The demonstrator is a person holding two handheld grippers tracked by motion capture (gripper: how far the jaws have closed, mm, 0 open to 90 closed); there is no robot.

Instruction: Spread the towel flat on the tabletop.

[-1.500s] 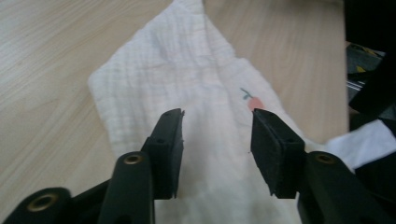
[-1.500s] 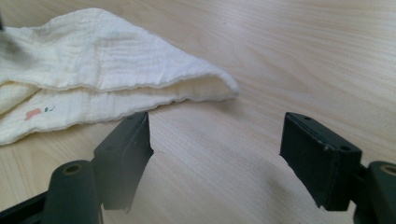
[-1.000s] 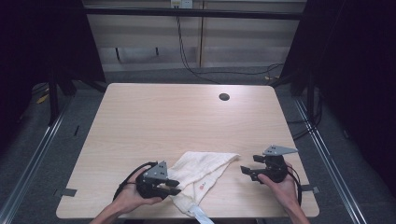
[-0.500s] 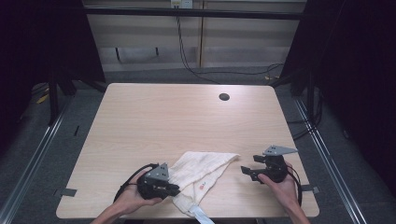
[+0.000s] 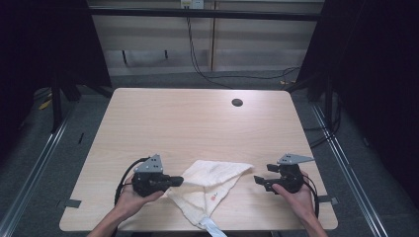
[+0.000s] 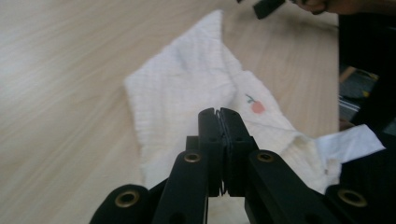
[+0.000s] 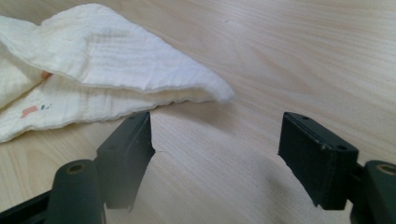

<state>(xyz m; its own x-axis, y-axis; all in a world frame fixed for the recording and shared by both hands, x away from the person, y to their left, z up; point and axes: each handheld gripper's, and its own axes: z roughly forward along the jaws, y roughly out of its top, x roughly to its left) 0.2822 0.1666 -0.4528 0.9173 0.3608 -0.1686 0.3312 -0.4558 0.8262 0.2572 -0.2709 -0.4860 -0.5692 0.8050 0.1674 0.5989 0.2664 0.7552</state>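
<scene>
While both hands rest low on the desk [image 5: 197, 118], a cream cloth [image 5: 212, 185] lies between them.
The cloth sits at the desk's near edge, partly folded, a small orange print showing. The left tool [image 5: 174, 181] is pressed closed at the cloth's left edge, gripping nothing; the right tool [image 5: 260, 181] gapes wide just beside the cloth's pointed corner.

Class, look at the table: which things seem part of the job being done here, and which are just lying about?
Part of the job, as it seems:
- white cloth, folded, near the table's front edge
- left tongs, shut, at the cloth's edge
- right tongs, open, beside the cloth's corner

Just there:
- table
- dark round hole near its far edge
- cables on the floor behind
</scene>
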